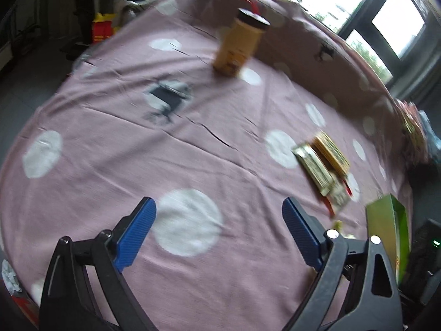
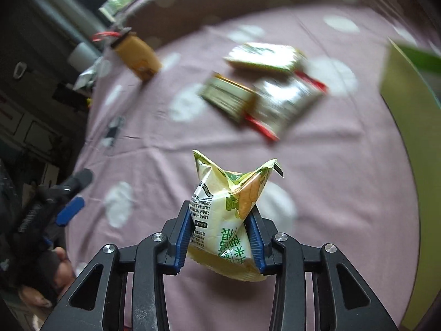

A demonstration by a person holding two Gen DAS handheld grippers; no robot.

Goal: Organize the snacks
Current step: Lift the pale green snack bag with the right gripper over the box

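Observation:
My right gripper (image 2: 222, 215) is shut on a pale yellow-green snack packet (image 2: 224, 220), crumpled between the blue pads and held above the pink dotted tablecloth (image 2: 344, 179). Beyond it lie several flat snack packs (image 2: 264, 82), blurred, and a yellow jar with a dark lid (image 2: 137, 55) tilted in view. In the left wrist view my left gripper (image 1: 219, 207) stands open over the tablecloth (image 1: 137, 151) with nothing between its fingers. The snack packs (image 1: 325, 165) lie to its right, and the jar (image 1: 239, 47) stands farther back. The left gripper (image 2: 73, 193) also shows at the left edge of the right wrist view.
A green box (image 1: 391, 237) stands at the table's right edge, also seen as a green box (image 2: 408, 110) at the right. Windows (image 1: 386, 13) lie behind the table. Clutter and a red-yellow bag (image 1: 102, 27) sit on the floor at the far left.

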